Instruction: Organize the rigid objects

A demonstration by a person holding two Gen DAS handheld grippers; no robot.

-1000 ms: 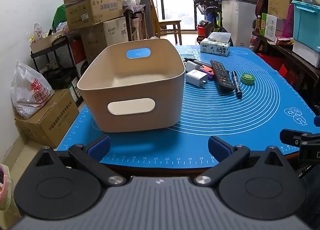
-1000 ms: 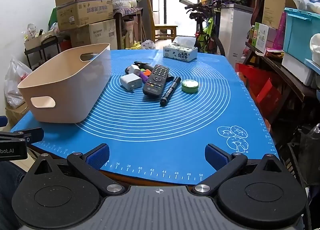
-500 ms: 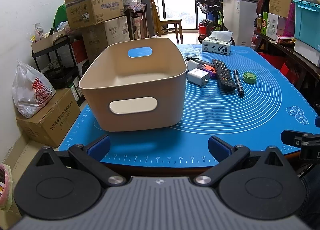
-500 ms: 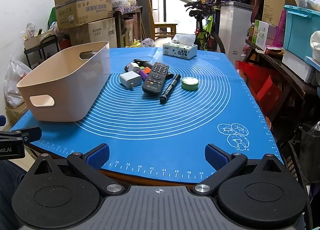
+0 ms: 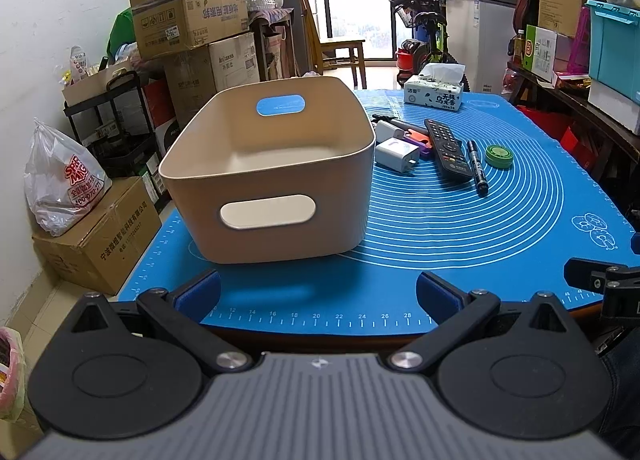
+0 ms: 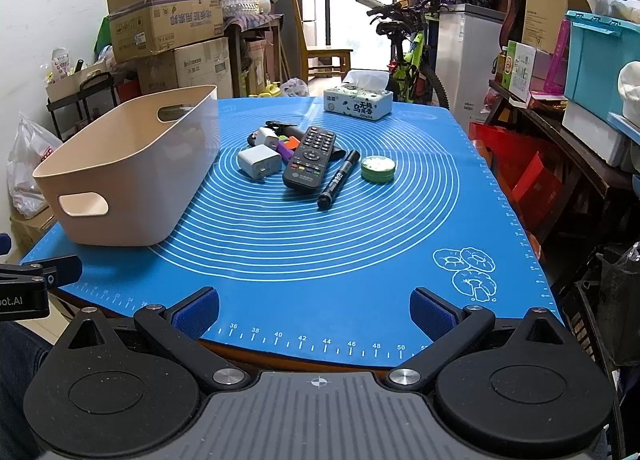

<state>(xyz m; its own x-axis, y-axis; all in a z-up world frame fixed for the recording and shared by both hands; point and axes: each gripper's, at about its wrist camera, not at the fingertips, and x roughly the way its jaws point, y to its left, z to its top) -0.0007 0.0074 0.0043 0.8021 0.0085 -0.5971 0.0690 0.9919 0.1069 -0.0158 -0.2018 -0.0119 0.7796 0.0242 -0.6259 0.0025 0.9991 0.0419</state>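
Remote control (image 6: 310,157): lies flat among small items, beside empty bin (image 6: 132,167).
Right hand-held gripper (image 6: 314,310): spread, empty.
Left hand-held gripper (image 5: 318,292): spread, empty.
Advice: grasp across narrow sides.

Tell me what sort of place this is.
Most likely a room in a home used partly for storage. Stacked cardboard boxes line the wall, a bicycle is parked indoors by a white appliance, and a table under a blue silicone mat carries a beige bin and a TV remote.
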